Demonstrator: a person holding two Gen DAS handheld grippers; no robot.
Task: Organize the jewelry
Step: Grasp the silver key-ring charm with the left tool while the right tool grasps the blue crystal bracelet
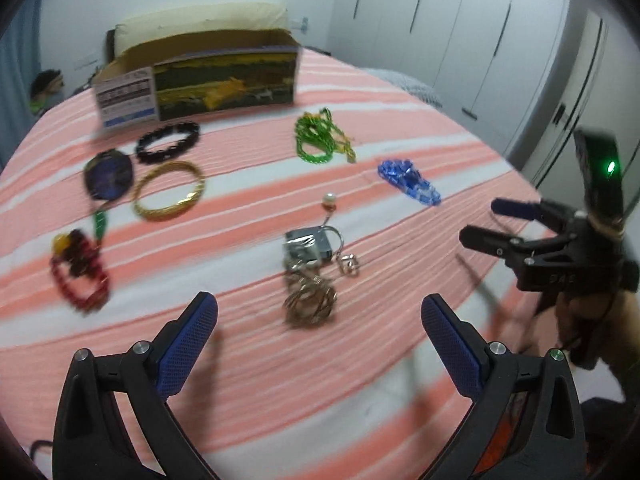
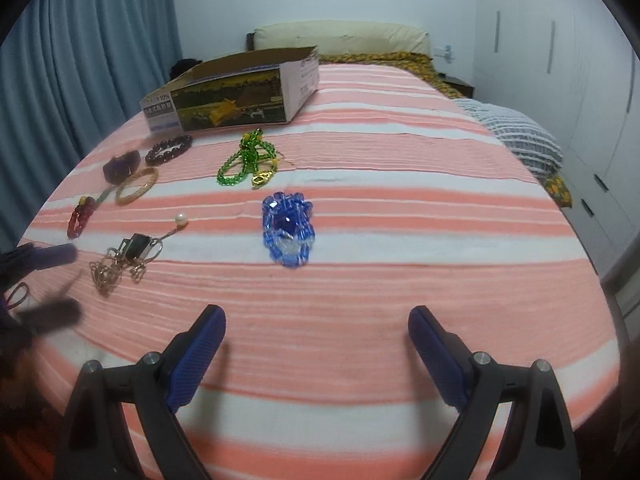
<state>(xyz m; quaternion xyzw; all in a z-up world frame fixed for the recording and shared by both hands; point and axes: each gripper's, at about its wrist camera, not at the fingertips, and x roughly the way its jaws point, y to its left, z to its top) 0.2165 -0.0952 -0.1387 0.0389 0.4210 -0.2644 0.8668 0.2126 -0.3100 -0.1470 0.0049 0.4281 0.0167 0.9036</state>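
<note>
While both the left gripper (image 1: 319, 314) and right gripper (image 2: 317, 326) hover wide and empty, the blue bead bracelet (image 2: 287, 230) at twelve o'clock warrants a centred, low approach.

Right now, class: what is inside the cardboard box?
The cardboard box stands open, but only bare inner flap shows; its front wall hides the floor, so any contents cannot be seen.

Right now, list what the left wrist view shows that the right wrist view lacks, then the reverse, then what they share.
Left only: the whole right gripper, open, in a hand.
Right only: blue curtains, a yellow patterned cloth, and the left gripper's blurred fingertips.
Shared: the cardboard box, green beads, blue beads and striped bedspread.
</note>
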